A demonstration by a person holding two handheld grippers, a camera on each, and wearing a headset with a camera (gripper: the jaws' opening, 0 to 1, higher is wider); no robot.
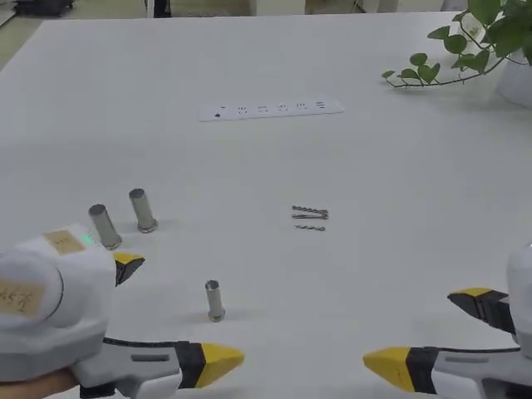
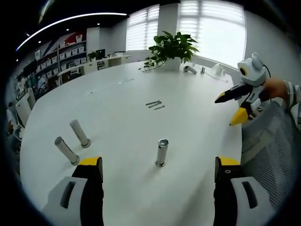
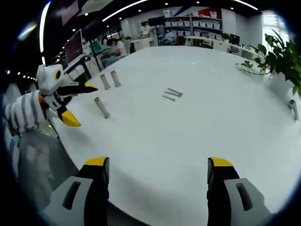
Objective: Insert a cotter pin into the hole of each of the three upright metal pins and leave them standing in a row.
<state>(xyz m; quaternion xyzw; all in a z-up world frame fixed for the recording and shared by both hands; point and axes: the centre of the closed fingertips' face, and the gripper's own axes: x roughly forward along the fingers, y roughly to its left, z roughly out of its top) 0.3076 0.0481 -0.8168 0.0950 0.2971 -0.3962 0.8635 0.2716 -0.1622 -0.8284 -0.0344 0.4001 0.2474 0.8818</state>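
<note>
**A:** What's there, biggest first?

**B:** One white table [image 1: 399, 166]. I'll place everything from the single white power strip [image 1: 271, 109] lying flat on it. One leafy plant [image 1: 478, 37] stands well to the right of the strip.

**A:** And the claws?

**B:** Two, both on the person's side of the strip. The left gripper [image 3: 83, 104] has its yellow-tipped jaws spread wide and grips nothing. The right gripper [image 2: 225, 111] is the same, jaws apart and bare.

**A:** How many metal pins?

**B:** Three, all upright. Two stand near each other, nearer the person than the strip and off to its left: the rear pin [image 1: 142, 209] and the front pin [image 1: 103, 225]. The lone pin [image 1: 214, 299] stands nearer the person again, roughly in line with the strip's left end. In the left gripper view it stands just ahead of the open jaws, touching neither.

**A:** Cotter pins?

**B:** Three cotter pins [image 1: 309, 216] lie flat in a small cluster, nearer the person than the strip's right half and well apart from every metal pin
</note>
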